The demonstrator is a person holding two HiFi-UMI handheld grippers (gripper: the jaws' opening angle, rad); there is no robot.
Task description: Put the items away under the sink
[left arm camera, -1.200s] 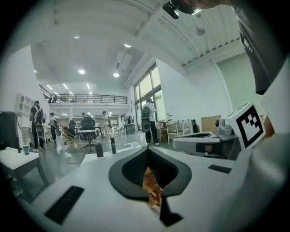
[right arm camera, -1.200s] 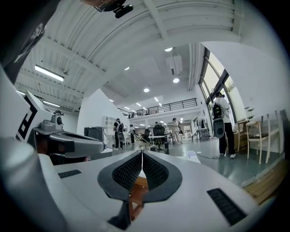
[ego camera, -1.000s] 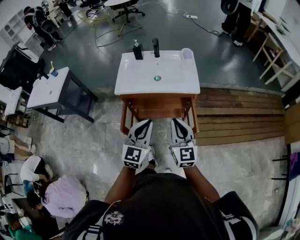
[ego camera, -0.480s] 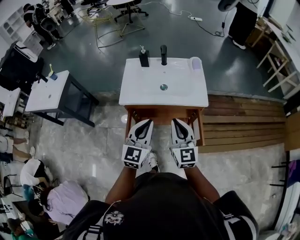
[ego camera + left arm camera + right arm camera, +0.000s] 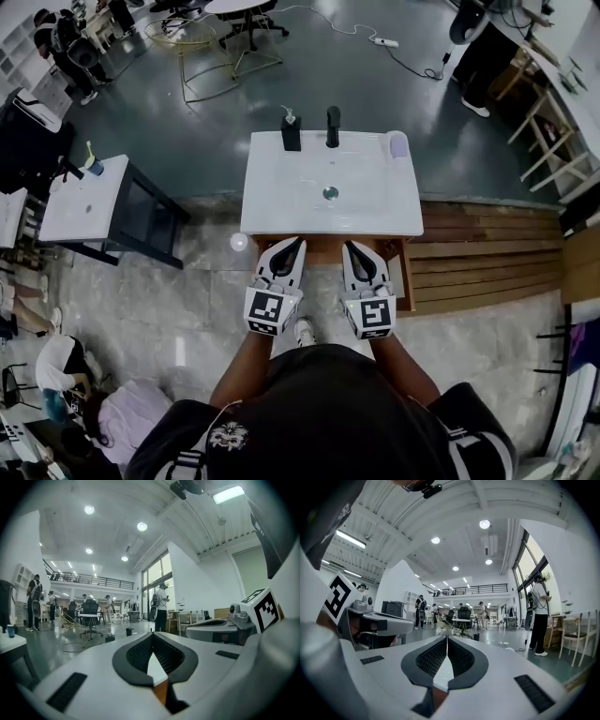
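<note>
- Since the earlier frame, the sink has drawn closer in the head view. Its near edge now lies just beyond both sets of jaws, where a strip of floor separated them before.
- Left gripper: the jaws are fully closed. In the left gripper view the ribbed pads meet at the tips with nothing between them.
- Right gripper: the jaws are fully closed. In the right gripper view the pads touch at the tips and hold nothing.
- Both grippers sit side by side, pointing at the sink front, above the wooden cabinet below the basin.
- The soap dispenser stands upright on the far rim of the sink, left of the faucet. It is well apart from the left jaws, with the whole basin between.
- The pale cup stands at the far right corner of the rim, well apart from the right jaws.
- A small pale object lies on the floor beside the cabinet's left front corner, near the left jaws. It is too small to identify, possibly only a reflection.
</note>
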